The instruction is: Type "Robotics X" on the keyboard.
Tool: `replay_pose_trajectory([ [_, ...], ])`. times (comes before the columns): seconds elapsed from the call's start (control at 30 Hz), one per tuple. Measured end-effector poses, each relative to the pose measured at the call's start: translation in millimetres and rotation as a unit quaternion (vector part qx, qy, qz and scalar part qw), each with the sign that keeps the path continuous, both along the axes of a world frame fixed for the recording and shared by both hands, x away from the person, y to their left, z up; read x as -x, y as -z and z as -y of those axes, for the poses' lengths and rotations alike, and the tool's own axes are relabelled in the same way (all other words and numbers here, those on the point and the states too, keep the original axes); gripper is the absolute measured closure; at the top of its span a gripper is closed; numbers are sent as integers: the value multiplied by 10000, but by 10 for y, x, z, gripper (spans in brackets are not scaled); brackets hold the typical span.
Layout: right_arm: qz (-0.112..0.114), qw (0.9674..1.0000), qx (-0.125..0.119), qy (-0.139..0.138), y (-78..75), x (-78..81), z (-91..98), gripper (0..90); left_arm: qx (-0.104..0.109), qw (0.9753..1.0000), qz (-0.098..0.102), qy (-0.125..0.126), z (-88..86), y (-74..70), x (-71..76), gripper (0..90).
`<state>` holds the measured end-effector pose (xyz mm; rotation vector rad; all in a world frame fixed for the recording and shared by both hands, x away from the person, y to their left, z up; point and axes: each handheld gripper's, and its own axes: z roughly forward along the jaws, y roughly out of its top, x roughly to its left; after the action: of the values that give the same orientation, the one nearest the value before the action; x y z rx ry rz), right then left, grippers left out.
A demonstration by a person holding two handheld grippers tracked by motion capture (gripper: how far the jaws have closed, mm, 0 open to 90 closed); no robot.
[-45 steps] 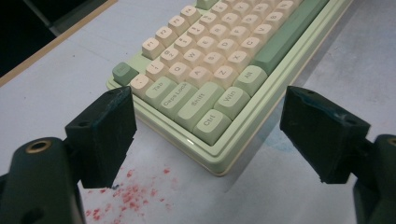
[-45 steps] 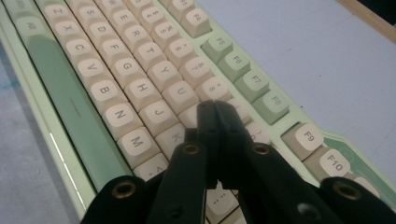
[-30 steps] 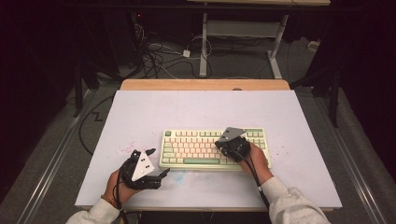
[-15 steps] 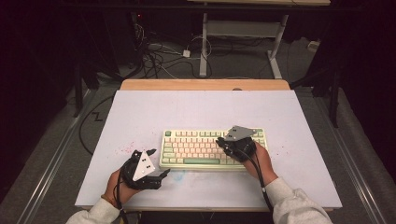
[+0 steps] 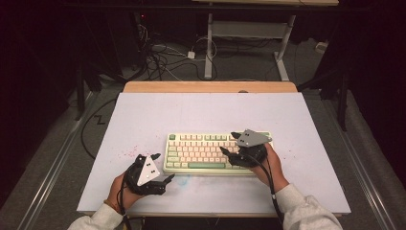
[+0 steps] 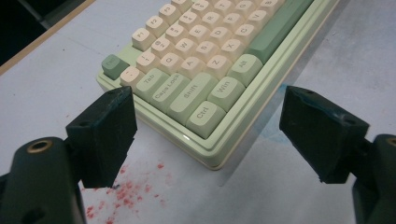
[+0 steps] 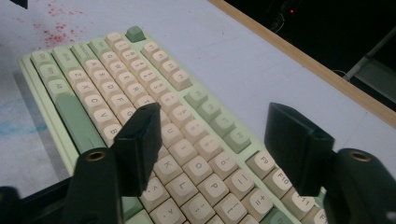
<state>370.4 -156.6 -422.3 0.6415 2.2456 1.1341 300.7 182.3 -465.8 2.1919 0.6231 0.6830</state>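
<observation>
Right gripper view: the right tongs (image 7: 212,140) hang just above the right half of the keyboard (image 7: 154,88), which lies flat near the bench's (image 5: 143,115) front edge; their jaws have just been opening and stand wide, with nothing gripped. The left tongs (image 6: 208,135), also wide and empty, rest off the keyboard's left front corner. To press a key cleanly, narrow the right tongs first, then descend squarely on a single keycap.

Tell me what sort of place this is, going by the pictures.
Probably a lab or recording workspace rather than an office: a white table bearing just one keyboard, loose cables on the grey floor behind it, a metal-framed bench beyond, and dark surroundings.
</observation>
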Motion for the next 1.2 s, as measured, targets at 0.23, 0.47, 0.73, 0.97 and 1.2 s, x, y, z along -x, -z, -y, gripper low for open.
replay_pose_trajectory([
  [0.23,111,9999,-79,23,-31,45,44,230,15,10000,0,-3,1,-2,0,181],
  [0.47,295,9995,-96,57,-40,142,137,200,23,10000,5,-17,-5,-11,1,181],
  [0.73,427,9990,-124,31,-42,278,270,199,102,9999,1,-48,-14,-32,5,200],
  [0.97,549,9983,-194,76,-19,406,402,200,152,9999,-29,-72,-15,-46,1,208],
  [1.2,578,9981,-163,150,50,526,553,205,263,9995,-152,-75,-20,-71,-19,289],
])
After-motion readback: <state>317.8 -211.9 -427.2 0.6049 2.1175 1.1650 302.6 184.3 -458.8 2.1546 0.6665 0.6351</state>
